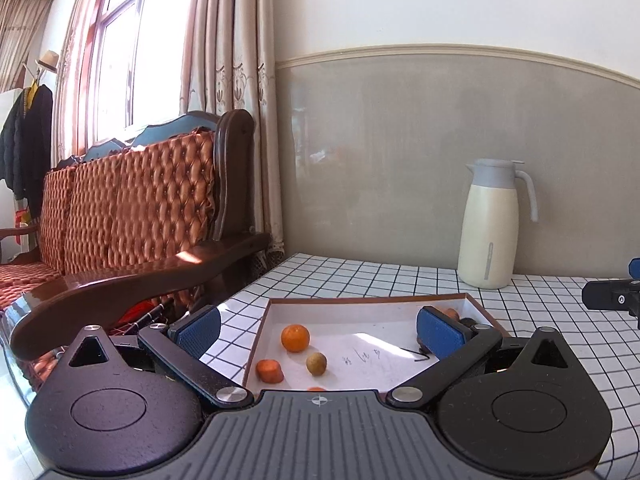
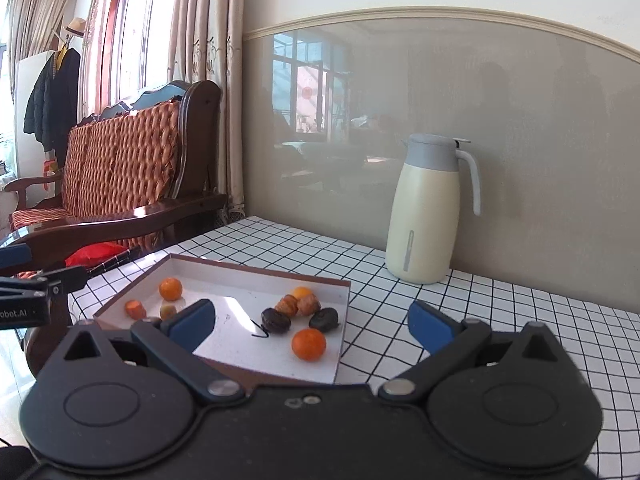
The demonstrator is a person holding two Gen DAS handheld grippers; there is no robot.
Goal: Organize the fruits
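Both tools spread wide, holding nothing: left tool (image 1: 319,330) and right tool (image 2: 312,326) hover over the near edge of the tray (image 2: 260,270) on the checked worktop (image 2: 500,300). Fruits (image 2: 308,344) lie loose inside the tray; jug (image 2: 426,210) stands behind.

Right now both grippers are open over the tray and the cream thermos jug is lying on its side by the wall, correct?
Not quite. The cream thermos jug stands upright by the wall, as the right wrist view shows. The rest holds: the left gripper and right gripper both have their jaws spread, near the tray of fruit.
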